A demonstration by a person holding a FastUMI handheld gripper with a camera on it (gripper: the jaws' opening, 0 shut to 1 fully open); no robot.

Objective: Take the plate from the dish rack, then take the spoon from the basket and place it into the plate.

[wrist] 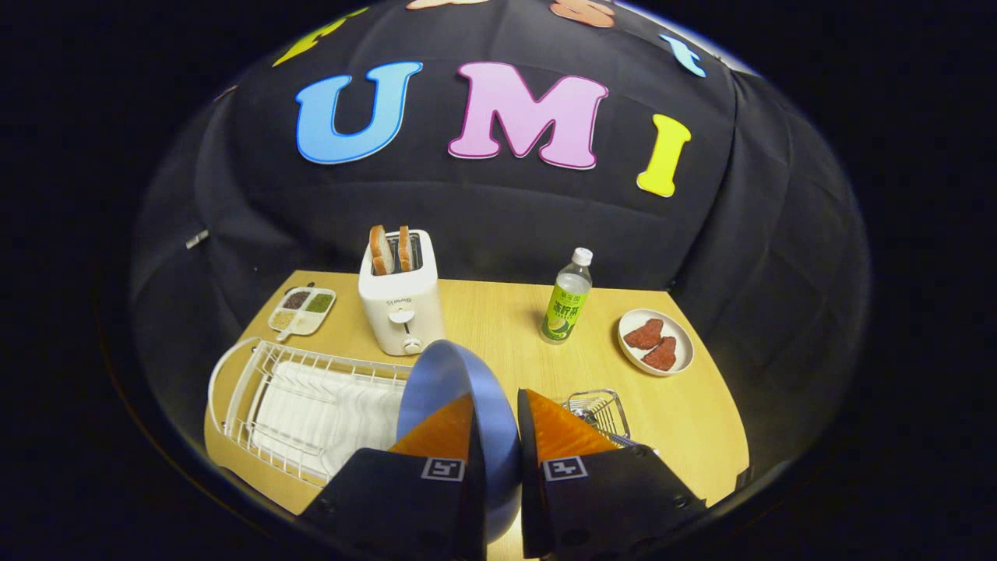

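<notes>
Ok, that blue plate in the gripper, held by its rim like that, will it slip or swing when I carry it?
The blue plate stands on edge, pinched at its rim between the fingers, so it may pivot. Its glossy surface suggests slipperiness. It looks rigid and probably light; move slowly.

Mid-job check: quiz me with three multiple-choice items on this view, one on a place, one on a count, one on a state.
1. The toaster stands:
A. behind the dish rack
B. right of the bottle
C. inside the basket

2. Bread slices in the toaster:
A. one
B. two
C. four

3. The hand-held gripper is:
A. open over the rack
B. shut on the blue plate
C. shut on a spoon

A: toaster sits just beyond the rack.
B: two slices stick up.
B: both fingers press the upright plate.
</notes>
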